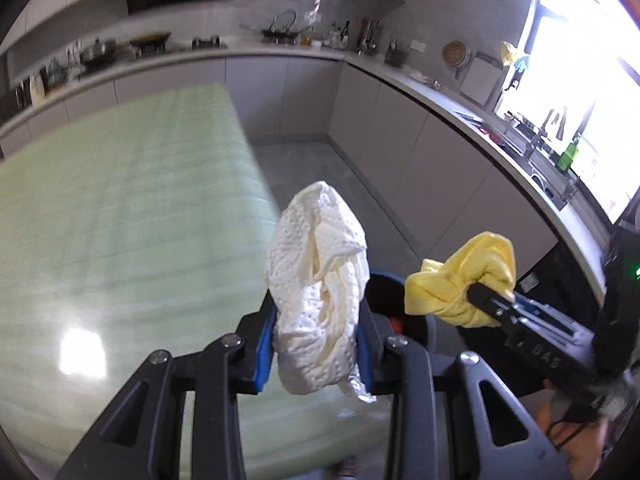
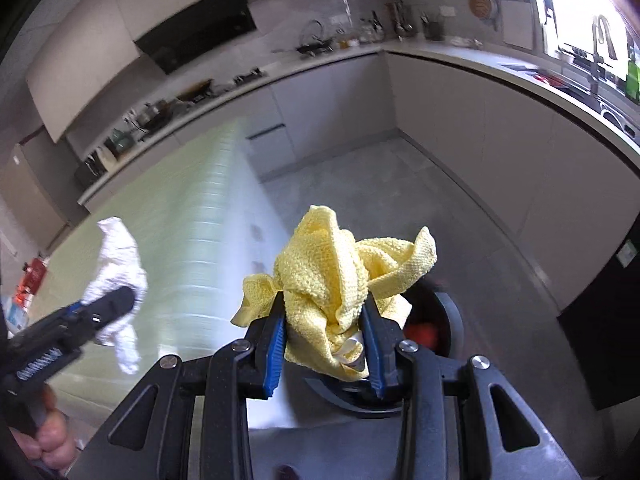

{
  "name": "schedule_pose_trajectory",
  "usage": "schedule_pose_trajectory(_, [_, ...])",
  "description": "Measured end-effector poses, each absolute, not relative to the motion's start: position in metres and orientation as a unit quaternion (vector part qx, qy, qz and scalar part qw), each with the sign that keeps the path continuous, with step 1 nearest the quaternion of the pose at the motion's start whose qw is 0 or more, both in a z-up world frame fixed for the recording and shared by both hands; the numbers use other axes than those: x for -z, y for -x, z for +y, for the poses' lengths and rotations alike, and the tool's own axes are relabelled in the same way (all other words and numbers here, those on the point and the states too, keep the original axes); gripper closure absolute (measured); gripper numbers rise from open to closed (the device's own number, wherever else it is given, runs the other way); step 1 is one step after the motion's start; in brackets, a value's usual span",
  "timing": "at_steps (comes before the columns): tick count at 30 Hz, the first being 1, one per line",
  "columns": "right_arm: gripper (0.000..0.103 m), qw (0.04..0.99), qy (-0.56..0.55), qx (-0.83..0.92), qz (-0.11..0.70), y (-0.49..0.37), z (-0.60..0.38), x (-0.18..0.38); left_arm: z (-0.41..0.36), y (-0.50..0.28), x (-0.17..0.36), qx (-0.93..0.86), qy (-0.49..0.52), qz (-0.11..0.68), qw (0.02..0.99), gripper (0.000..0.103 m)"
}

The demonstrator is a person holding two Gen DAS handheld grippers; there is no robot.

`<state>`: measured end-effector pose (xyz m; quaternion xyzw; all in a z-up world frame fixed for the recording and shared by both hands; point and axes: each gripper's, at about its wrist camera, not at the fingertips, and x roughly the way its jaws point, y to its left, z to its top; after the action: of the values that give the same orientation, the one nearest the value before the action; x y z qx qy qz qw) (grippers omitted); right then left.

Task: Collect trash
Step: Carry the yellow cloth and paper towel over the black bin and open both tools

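Green-covered worktop at left, dark bin on the floor past its edge. Crumpled white paper towel, long axis upright (top tilted left), clamped in the left gripper. Yellow cloth, bunched upward, pinched in the right gripper above the bin.
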<state>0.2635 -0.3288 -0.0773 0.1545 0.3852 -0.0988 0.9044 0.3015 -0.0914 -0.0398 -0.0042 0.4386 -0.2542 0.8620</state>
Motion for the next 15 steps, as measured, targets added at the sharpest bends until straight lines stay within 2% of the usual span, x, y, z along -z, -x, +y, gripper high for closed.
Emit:
schedule_pose_trajectory(7, [0.066, 0.886, -0.134, 0.096, 0.433, -0.262, -0.407, 0.113, -0.177, -0.29, 0.079, 0.236, -0.003, 0.483, 0.843, 0.068])
schedule_pose_trajectory(13, [0.066, 0.87, -0.119, 0.058, 0.475, -0.285, -0.419, 0.159, -0.202, -0.305, 0.127, 0.189, -0.023, 0.519, 0.833, 0.067])
schedule_pose_trajectory(15, [0.064, 0.867, -0.108, 0.039, 0.484, -0.299, -0.42, 0.173, -0.203, -0.31, 0.14, 0.169, -0.022, 0.527, 0.833, 0.063])
